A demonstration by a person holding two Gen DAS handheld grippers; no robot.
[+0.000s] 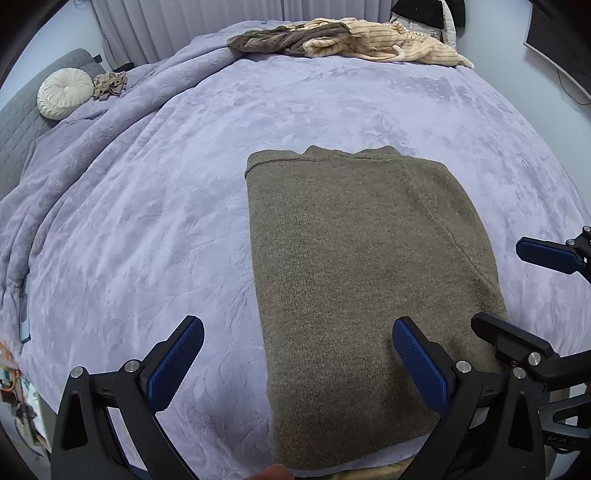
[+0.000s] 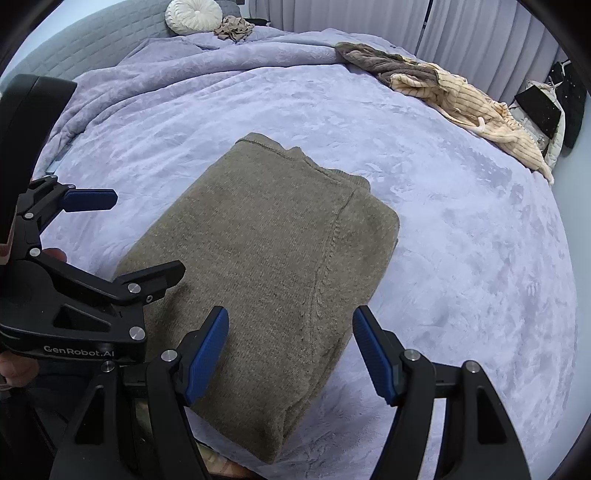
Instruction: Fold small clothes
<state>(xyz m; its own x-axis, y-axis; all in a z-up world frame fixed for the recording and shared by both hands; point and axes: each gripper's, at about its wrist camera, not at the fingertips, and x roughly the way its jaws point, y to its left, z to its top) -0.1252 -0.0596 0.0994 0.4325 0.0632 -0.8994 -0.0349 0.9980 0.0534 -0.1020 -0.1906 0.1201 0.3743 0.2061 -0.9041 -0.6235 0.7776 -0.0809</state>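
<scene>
An olive-brown knit sweater (image 1: 362,277) (image 2: 266,266) lies folded into a long rectangle on the lilac bedspread (image 1: 147,221) (image 2: 461,258), with its neckline at the far end. My left gripper (image 1: 299,365) hovers open over the sweater's near left edge; its right pad (image 1: 421,365) is above the knit and its left pad (image 1: 177,362) above the bedding. My right gripper (image 2: 290,354) stands open over the near right part of the sweater, with nothing pinched. Each gripper shows in the other's view: the right gripper (image 1: 528,291) and the left gripper (image 2: 147,232).
At the far edge of the bed lies a heap with a cream striped garment (image 1: 388,44) (image 2: 480,110) and a grey-brown one (image 1: 280,38) (image 2: 384,62). A round white cushion (image 1: 64,94) (image 2: 194,14) and a small tan garment (image 1: 109,85) (image 2: 234,29) sit by the grey headboard (image 2: 92,40).
</scene>
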